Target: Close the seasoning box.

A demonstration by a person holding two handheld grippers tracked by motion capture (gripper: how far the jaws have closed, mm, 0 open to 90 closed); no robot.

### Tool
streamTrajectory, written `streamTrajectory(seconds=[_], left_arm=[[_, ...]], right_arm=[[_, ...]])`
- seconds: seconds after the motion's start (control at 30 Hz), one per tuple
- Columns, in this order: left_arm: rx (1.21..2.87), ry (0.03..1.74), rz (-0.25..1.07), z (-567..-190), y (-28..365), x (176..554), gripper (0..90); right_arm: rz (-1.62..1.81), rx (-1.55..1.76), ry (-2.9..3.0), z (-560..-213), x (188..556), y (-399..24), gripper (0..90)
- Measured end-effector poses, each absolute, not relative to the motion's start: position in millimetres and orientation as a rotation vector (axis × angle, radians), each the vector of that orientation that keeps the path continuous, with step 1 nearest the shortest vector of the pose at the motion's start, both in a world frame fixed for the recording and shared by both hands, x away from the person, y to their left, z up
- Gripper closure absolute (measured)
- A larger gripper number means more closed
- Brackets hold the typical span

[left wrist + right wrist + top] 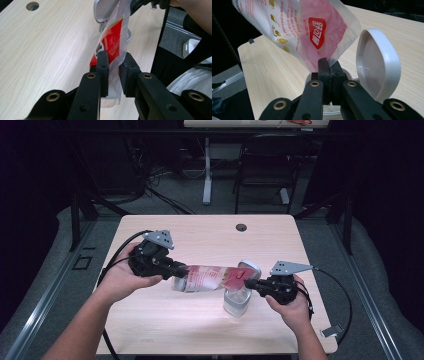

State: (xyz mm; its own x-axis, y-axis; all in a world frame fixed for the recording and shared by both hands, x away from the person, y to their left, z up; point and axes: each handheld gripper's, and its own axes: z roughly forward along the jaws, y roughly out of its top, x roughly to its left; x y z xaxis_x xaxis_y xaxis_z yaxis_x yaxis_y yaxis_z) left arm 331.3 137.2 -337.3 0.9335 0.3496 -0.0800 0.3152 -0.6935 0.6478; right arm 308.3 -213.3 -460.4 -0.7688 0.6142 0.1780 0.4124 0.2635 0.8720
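Observation:
A clear plastic bag point(205, 277) with red print is stretched level above the table between both grippers. My left gripper point(181, 270) is shut on its left end, and the jaws pinch the film point(112, 45) in the left gripper view. My right gripper point(248, 283) is shut on the bag's right corner point(299, 27), directly above a clear container point(236, 303). The container's round flip lid point(249, 267) stands open, upright beside the jaws point(377, 62), and it is grey behind the bag point(103, 8).
The light wooden table point(150, 320) has a cable hole point(241, 227) near its far edge. Beyond it stand a black chair point(265, 165) and a white desk leg point(207, 175). A small white piece point(330, 331) lies past the table's right edge.

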Motion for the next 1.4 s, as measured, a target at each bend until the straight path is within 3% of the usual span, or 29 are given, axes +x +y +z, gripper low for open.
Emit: streamTrajectory(seconds=[1.4], left_arm=[[2.378, 0.471, 0.057, -332.1, 131.2, 339.5, 78.9]], right_arm=[[1.502, 0.977, 2.303, -463.3, 309.5, -214.6, 90.0]])
